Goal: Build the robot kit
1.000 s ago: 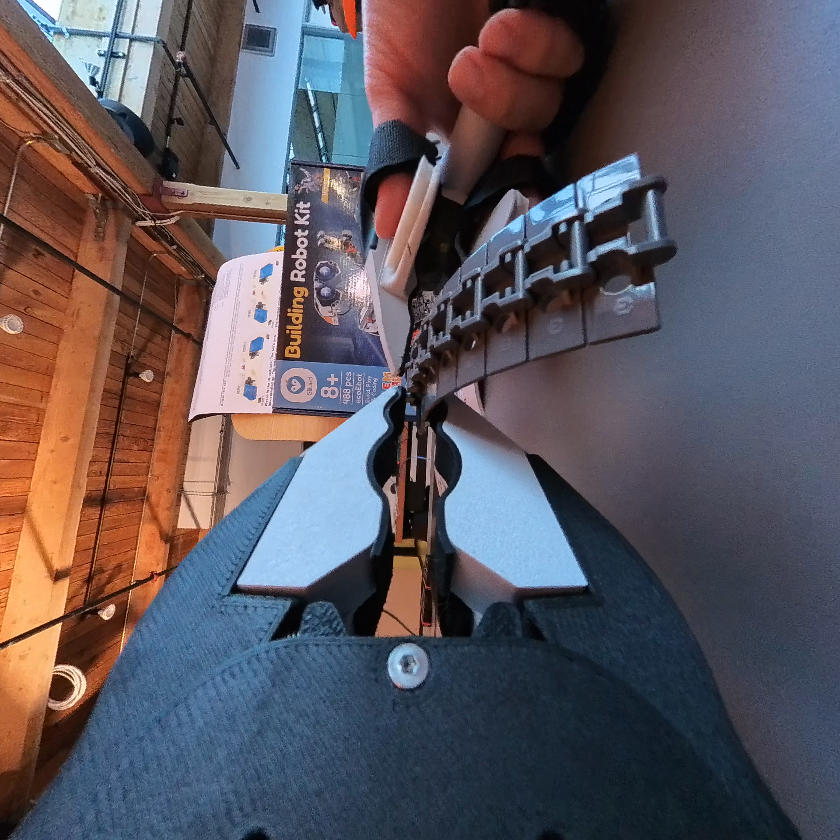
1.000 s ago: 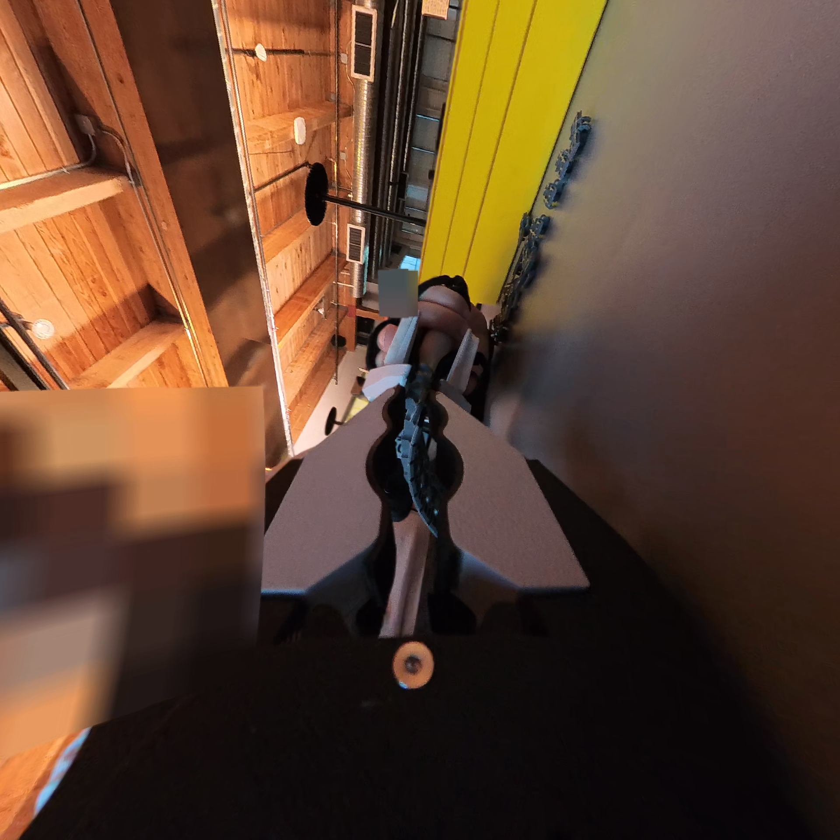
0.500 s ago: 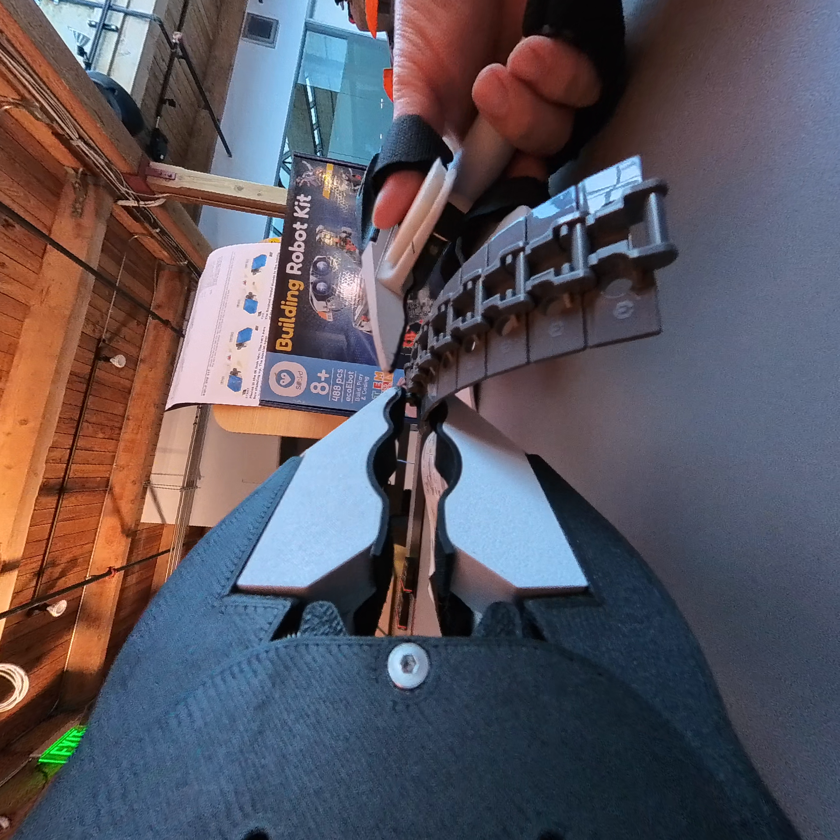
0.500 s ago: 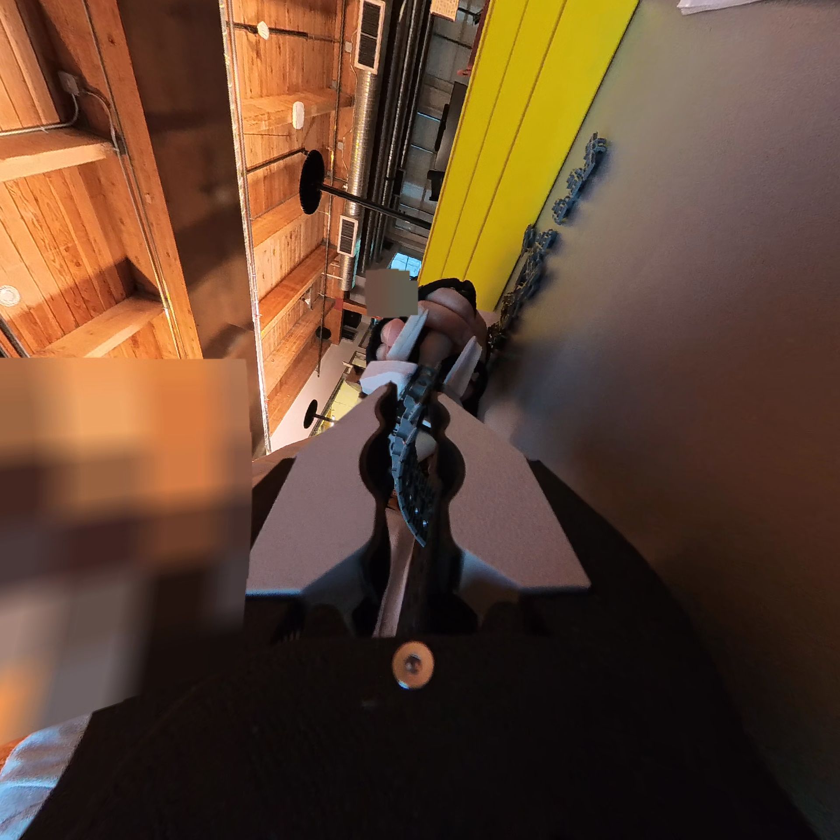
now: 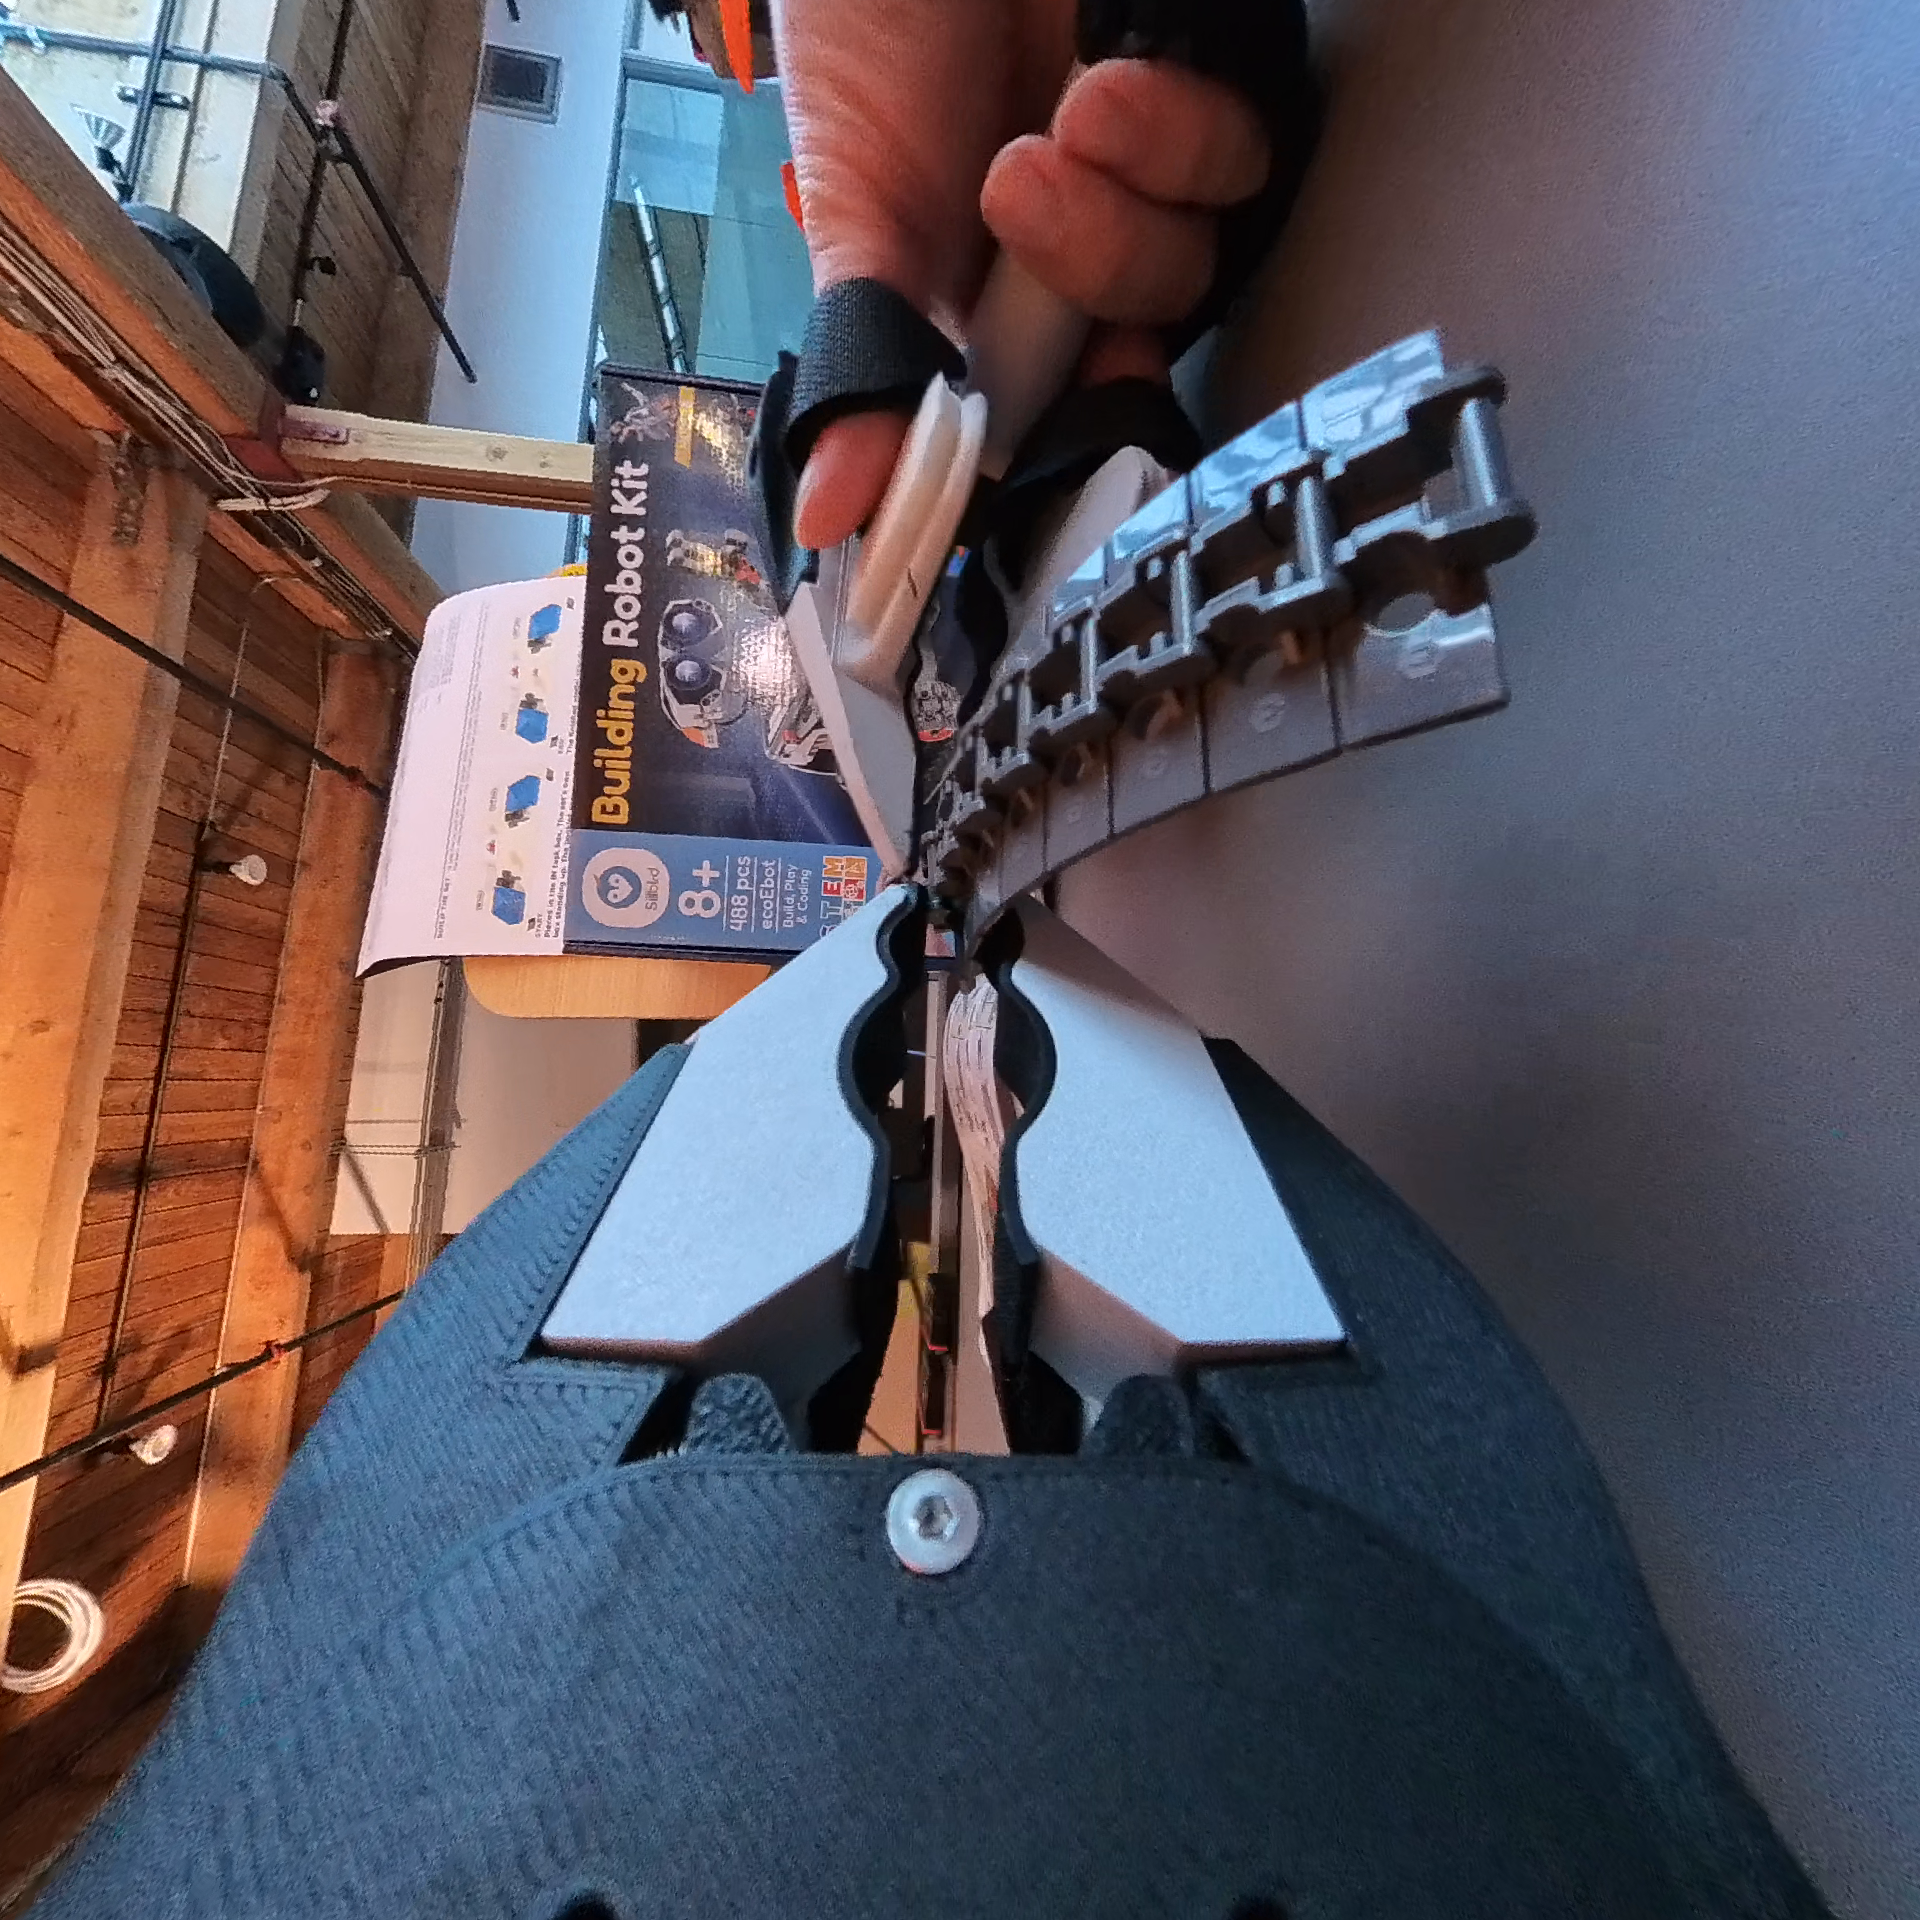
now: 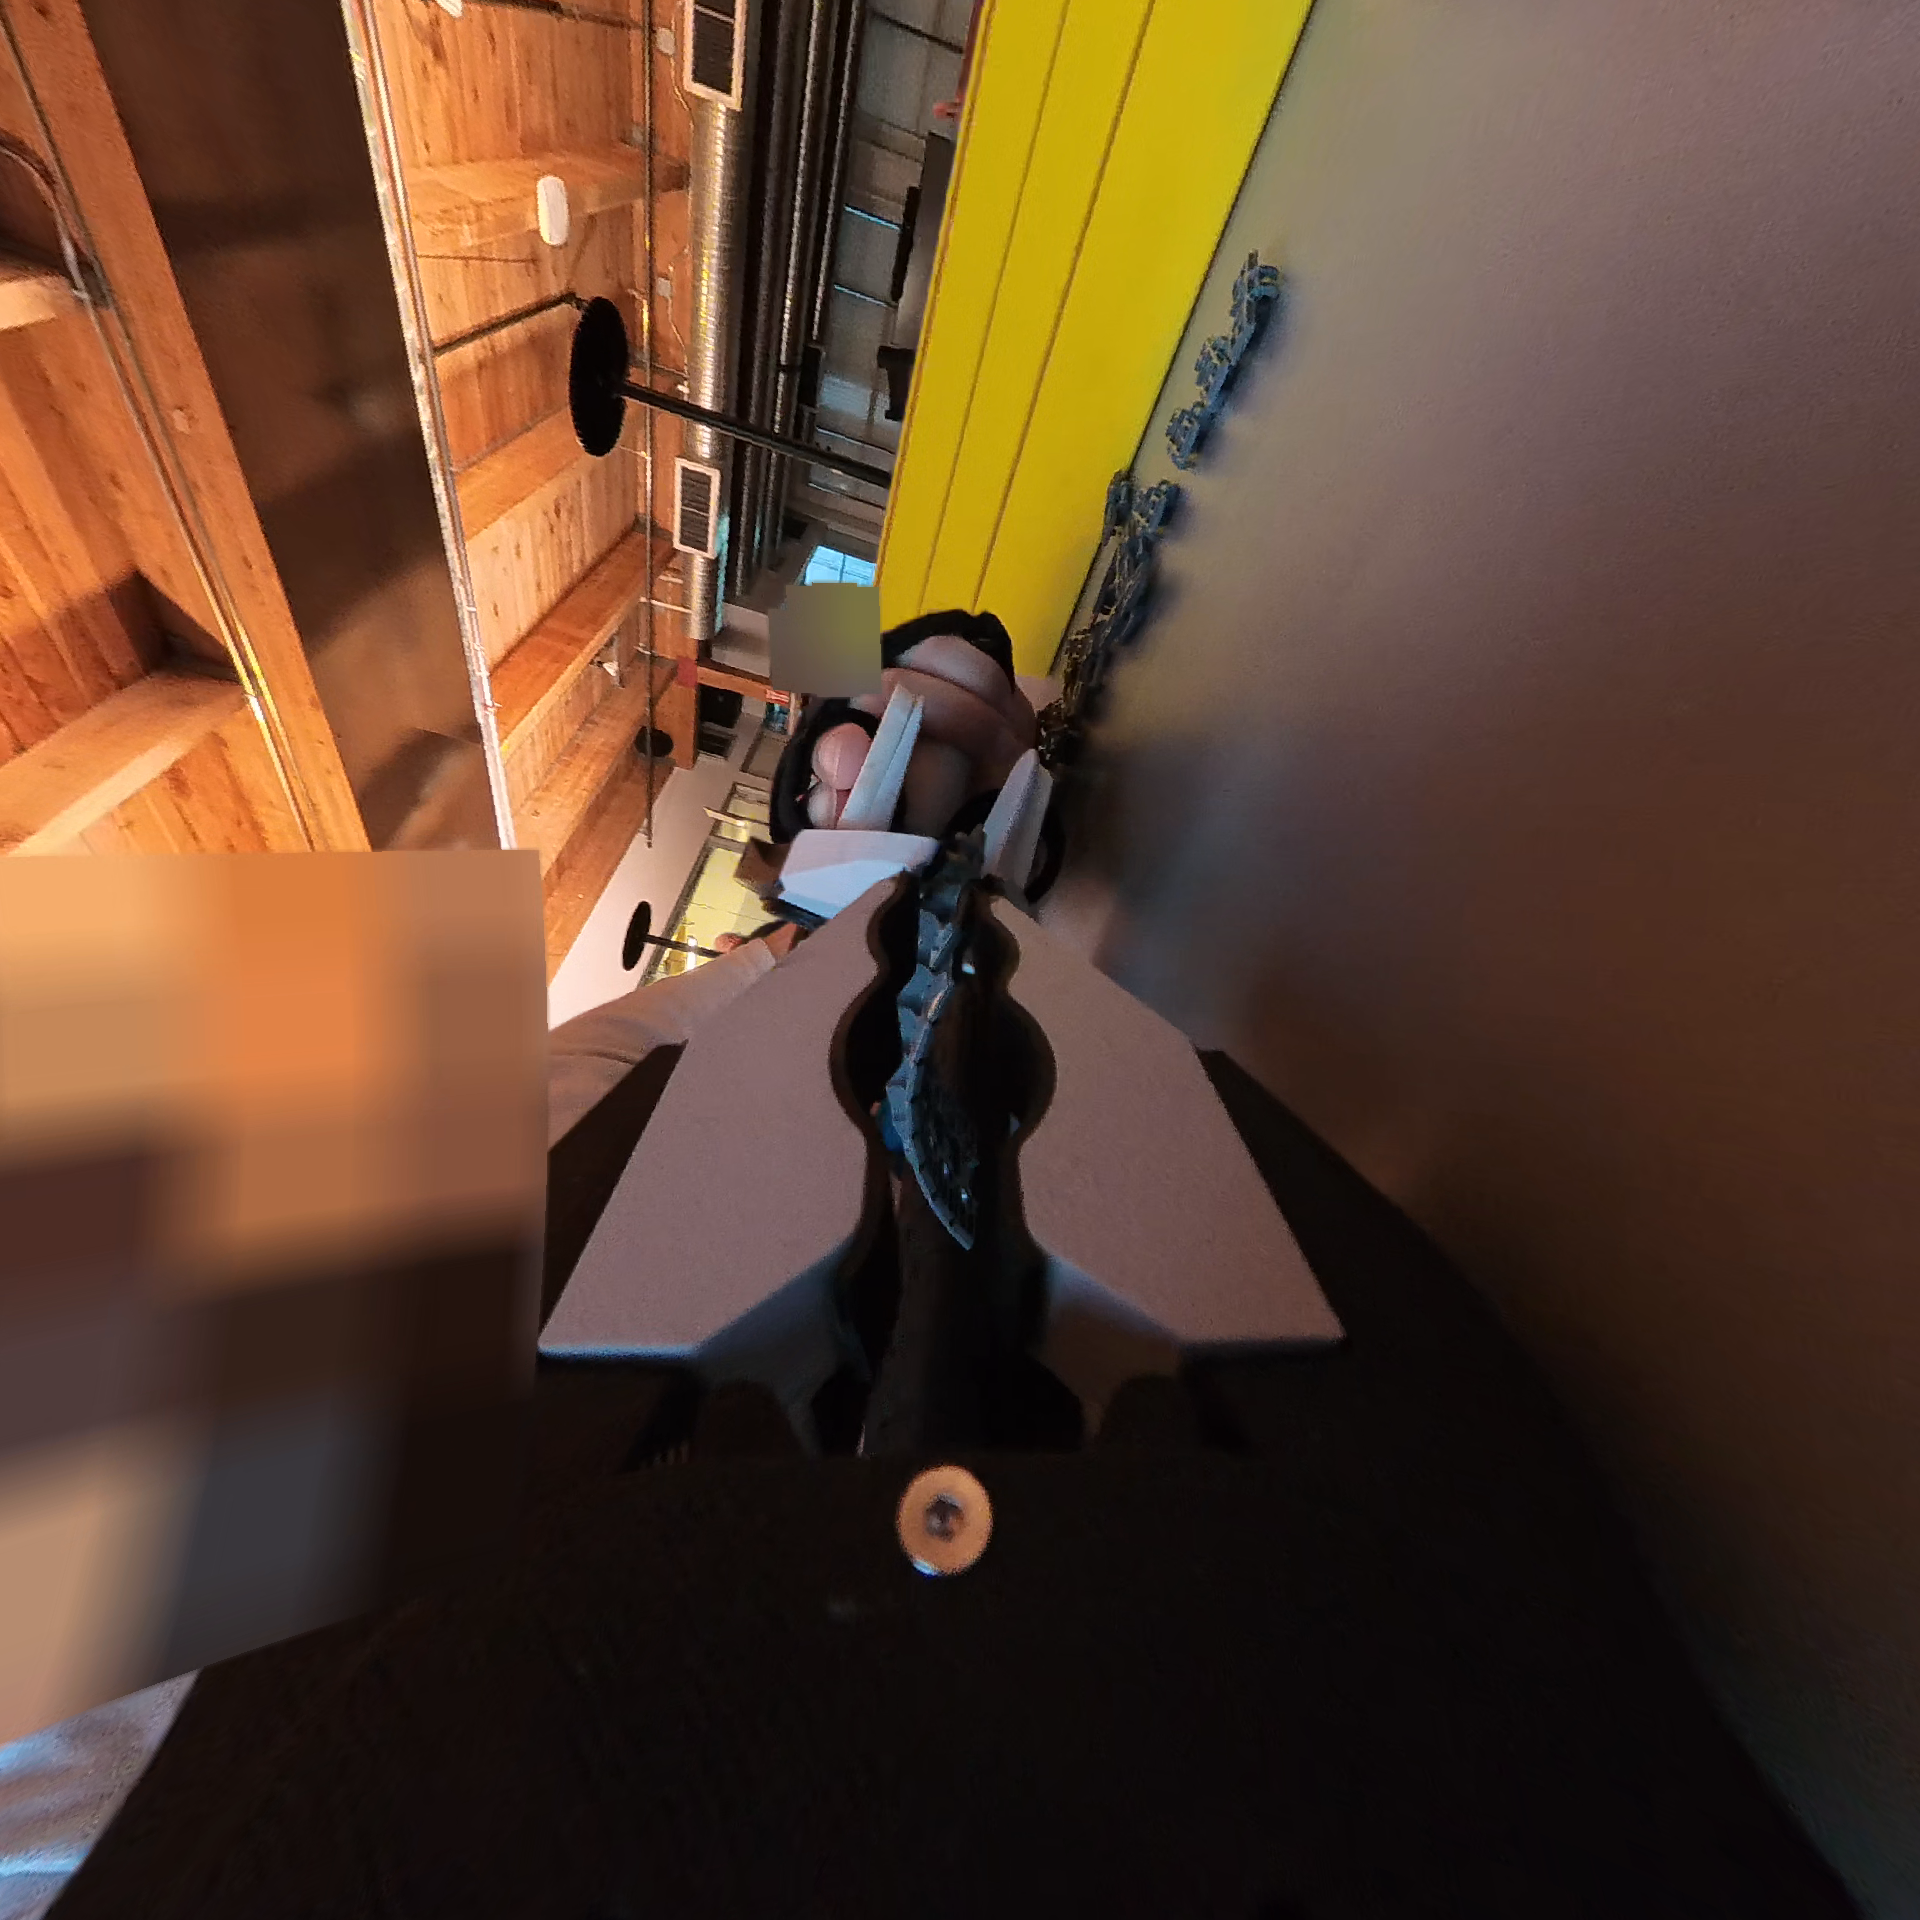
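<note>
A grey linked track chain [image 5: 1226,613] is held between both grippers, above the grey table [image 5: 1610,1039], which stands at the right of these sideways views. My left gripper [image 5: 954,909] is shut on one end of the chain at its fingertips. The chain curves away past the right gripper's white fingers [image 5: 904,561], which a hand [image 5: 935,156] holds, and its free end sticks out toward the table. In the right wrist view my right gripper [image 6: 940,899] is shut on the chain [image 6: 935,1049], and the left gripper's white fingers [image 6: 894,758] show just beyond.
A dark robot kit box [image 5: 707,665] and a white instruction sheet [image 5: 488,769] stand on a wooden board behind. More chain pieces [image 6: 1216,364] lie on the table [image 6: 1558,831] near a yellow panel [image 6: 1039,312]. Wooden ceiling beams fill the left of both views. Left and right tips are no more than a few centimetres apart.
Both grippers stay shut on the chain. The views have shifted slightly; the chain sits a little straighter between the right gripper's fingers.
</note>
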